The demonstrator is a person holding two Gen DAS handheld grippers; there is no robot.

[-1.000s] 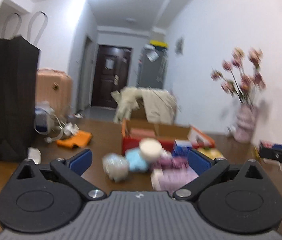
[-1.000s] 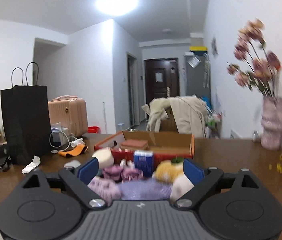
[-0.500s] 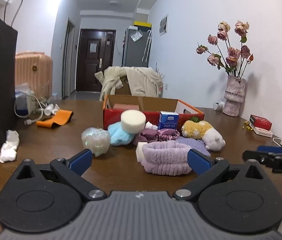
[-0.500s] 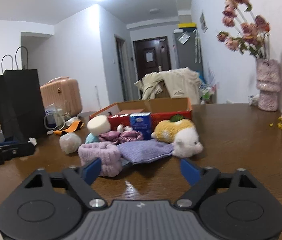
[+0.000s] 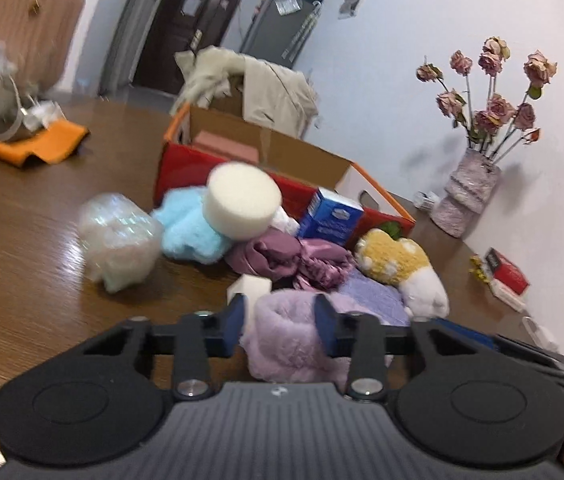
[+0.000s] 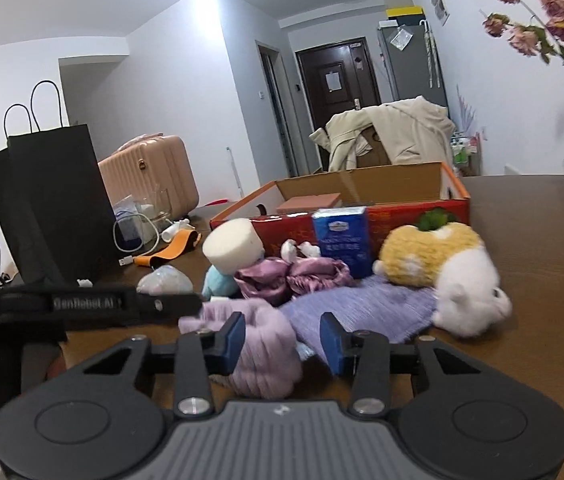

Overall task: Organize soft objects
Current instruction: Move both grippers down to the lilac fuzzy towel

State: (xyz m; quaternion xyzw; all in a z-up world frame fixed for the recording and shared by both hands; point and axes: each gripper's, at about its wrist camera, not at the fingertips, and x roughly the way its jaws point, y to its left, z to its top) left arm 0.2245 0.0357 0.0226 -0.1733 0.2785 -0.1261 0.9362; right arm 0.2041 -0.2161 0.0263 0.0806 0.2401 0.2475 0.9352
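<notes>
Risk: headband (image 5: 282, 336) slipping | left gripper (image 5: 280, 326) jaws just closing, pinching it | right gripper (image 6: 282, 338) jaws closing, still spread beside headband | cause: shallow bite.

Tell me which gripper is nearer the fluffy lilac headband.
Left. The left gripper has the fluffy lilac headband between its closing fingers; the right gripper is beside the headband's right end, also closing.

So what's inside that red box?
A flat pinkish block lies inside the red box, near its left end. The front wall hides most of the floor, so anything else lying low in there cannot be seen.
</notes>
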